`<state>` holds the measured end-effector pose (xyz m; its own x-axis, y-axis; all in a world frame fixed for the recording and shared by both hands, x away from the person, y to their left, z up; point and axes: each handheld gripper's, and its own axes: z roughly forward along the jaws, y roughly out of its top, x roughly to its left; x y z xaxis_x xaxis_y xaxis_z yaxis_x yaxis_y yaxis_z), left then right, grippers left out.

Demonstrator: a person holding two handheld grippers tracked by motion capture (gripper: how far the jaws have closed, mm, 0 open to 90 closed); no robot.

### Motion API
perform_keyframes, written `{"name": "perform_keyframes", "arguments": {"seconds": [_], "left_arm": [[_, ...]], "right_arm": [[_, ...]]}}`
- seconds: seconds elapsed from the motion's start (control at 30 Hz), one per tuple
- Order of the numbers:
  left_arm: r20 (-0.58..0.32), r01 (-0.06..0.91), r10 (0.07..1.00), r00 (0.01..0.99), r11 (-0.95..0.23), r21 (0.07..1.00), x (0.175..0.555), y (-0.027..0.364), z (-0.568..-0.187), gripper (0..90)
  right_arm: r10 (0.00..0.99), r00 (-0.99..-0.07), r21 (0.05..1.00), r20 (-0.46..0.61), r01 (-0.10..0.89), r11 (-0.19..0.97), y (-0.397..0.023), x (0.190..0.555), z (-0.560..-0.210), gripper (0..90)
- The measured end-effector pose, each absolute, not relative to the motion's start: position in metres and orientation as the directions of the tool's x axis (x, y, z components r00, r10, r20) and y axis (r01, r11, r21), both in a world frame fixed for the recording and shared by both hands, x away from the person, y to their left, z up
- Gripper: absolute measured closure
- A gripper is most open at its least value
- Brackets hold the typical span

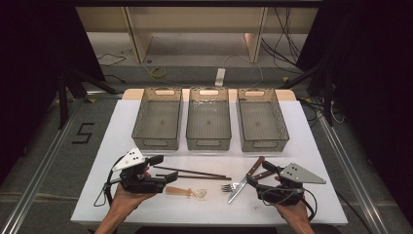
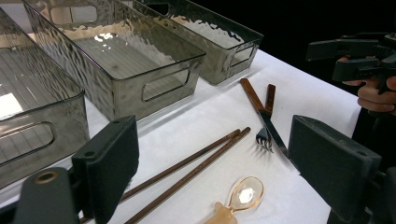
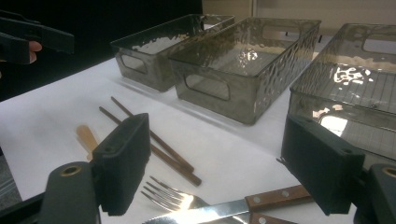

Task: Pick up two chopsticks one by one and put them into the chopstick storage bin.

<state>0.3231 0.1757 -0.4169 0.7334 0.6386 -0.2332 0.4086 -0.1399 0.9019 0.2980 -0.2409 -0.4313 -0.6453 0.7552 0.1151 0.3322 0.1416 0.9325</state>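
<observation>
Both grippers poised over the cutlery, jaws wide and holding nothing.

The left gripper (image 1: 157, 159) hovers near the bench's front left, its jaws spread with the pair of chopsticks (image 1: 192, 173) lying just beyond them and the translucent spoon (image 1: 187, 192) nearer the front edge. The right gripper (image 1: 265, 174) sits at front right, jaws open right over the fork (image 1: 228, 187) and the wood-handled knife (image 1: 246, 180), which cross and touch each other. Three clear bins (image 1: 208, 123) wait empty in a row along the back of the bench (image 1: 311, 161). The risk as I see it: fork and knife overlap, so a pinch on one could drag or flip the other. The chopsticks lie flat and slim, likely to roll or split apart if gripped off-centre.
</observation>
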Motion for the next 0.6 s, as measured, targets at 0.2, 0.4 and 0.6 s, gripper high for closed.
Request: {"name": "perform_keyframes", "arguments": {"seconds": [0.2,0.4,0.6], "left_arm": [[-0.23,0.411,0.642,0.732,-0.147,0.9,0.324,0.175,-0.417,16.0],[-0.212,0.414,0.638,0.74,-0.183,0.892,0.325,0.171,-0.413,15.9],[-0.193,0.457,0.625,0.756,-0.294,0.84,0.331,0.16,-0.416,16.0]], "right_arm": [[0.754,-0.646,0.935,0.12,0.329,0.133,-0.242,0.298,-0.431,25.0],[0.748,-0.651,0.935,0.128,0.33,0.127,-0.242,0.297,-0.43,25.0],[0.744,-0.656,0.936,0.128,0.328,0.128,-0.242,0.297,-0.429,25.4]]}}
